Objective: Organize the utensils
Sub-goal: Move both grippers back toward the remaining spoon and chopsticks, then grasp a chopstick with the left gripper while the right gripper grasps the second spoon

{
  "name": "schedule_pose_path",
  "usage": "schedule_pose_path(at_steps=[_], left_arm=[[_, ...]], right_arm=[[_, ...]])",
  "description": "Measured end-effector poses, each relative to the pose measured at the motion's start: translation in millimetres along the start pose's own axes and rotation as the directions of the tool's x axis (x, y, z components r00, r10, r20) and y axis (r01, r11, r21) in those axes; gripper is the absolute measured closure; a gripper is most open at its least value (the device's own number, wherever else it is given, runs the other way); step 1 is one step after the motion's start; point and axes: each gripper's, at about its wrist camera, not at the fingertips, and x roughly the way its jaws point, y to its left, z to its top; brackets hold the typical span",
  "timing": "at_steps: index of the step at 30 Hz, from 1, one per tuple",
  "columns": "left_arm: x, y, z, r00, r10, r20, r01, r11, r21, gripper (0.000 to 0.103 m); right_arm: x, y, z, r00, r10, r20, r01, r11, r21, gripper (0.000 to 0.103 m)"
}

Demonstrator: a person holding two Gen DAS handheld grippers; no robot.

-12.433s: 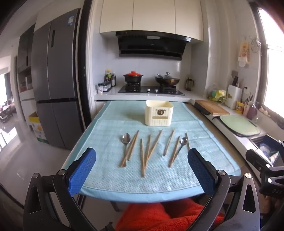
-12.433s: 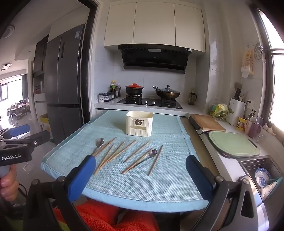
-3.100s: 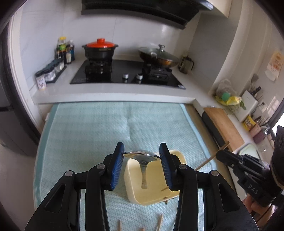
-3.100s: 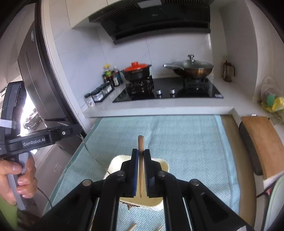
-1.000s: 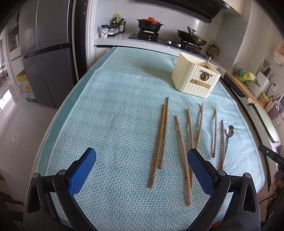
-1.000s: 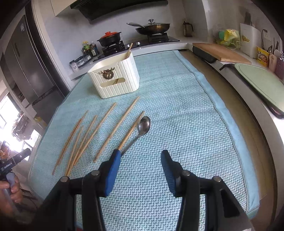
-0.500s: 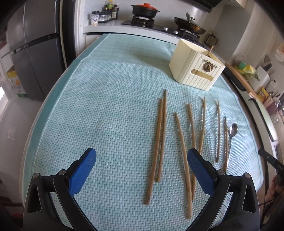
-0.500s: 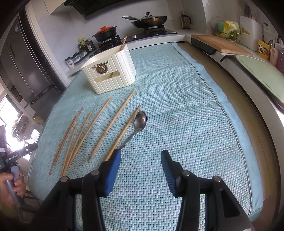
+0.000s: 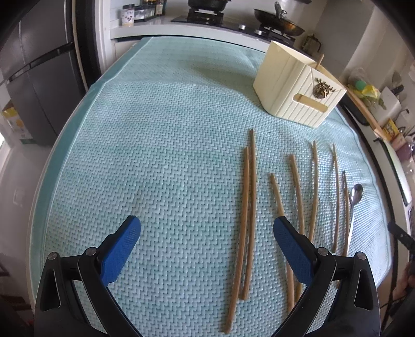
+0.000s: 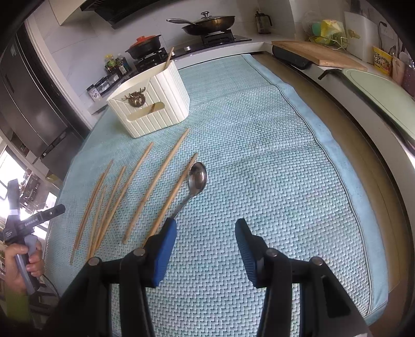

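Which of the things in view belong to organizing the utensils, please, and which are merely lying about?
Belong to the job:
chopsticks
spoon
cream holder

Just lying about:
lidded wok
red-lidded pot
cutting board
spice jars

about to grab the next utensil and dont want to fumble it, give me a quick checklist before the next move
1. Right tool open and empty: ok, blue pads apart, nothing between them.
2. Left tool open and empty: ok, pads wide apart.
3. Right tool lined up on the spoon: not ok, the handle end sits at its left pad, not between the pads.
4. Spoon free to lift: cannot tell, a chopstick lies right alongside it and may be touching.
5. Cream utensil holder upright with room: ok, upright, only one chopstick tip pokes above the rim.
6. Left tool over a target: ok, the leftmost chopstick pair lies between its pads.
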Motion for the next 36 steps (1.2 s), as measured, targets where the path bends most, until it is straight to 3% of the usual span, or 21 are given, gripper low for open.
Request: schedule_pose_path(at_steps=[6,13,21,30,36], left_arm=[[21.7,-17.3,22.0,1.000,0.008,-0.017,-0.007,0.998,0.061,0.001],[53.7,-33.5,31.6,0.993,0.107,-0.041,-0.100,0.983,0.154,0.001],[64.5,-18.0,29.8,0.991,0.114,-0.064,-0.107,0.989,0.105,0.002],[74.5,-13.9,40.0,0.989,0.120,-0.082,-0.110,0.987,0.113,0.001],[88.4,-12.5,54.4,0.981,0.168,-0.096,-0.153,0.977,0.149,0.001]], right_arm=[[4.6,9.4,-1.8,1.000,0.014,-0.013,-0.014,1.000,-0.018,0.055],[-2.0,9.0,-1.0,1.000,0.016,0.000,-0.015,1.000,-0.018,0.055],[-3.0,3.0,-0.6,1.000,0.013,0.005,-0.013,1.000,-0.001,0.055],[-0.5,5.8,1.0,1.000,0.021,0.003,-0.021,1.000,-0.003,0.055],[-3.4,3.1,2.5,1.000,0.014,0.010,-0.014,1.000,0.004,0.055]])
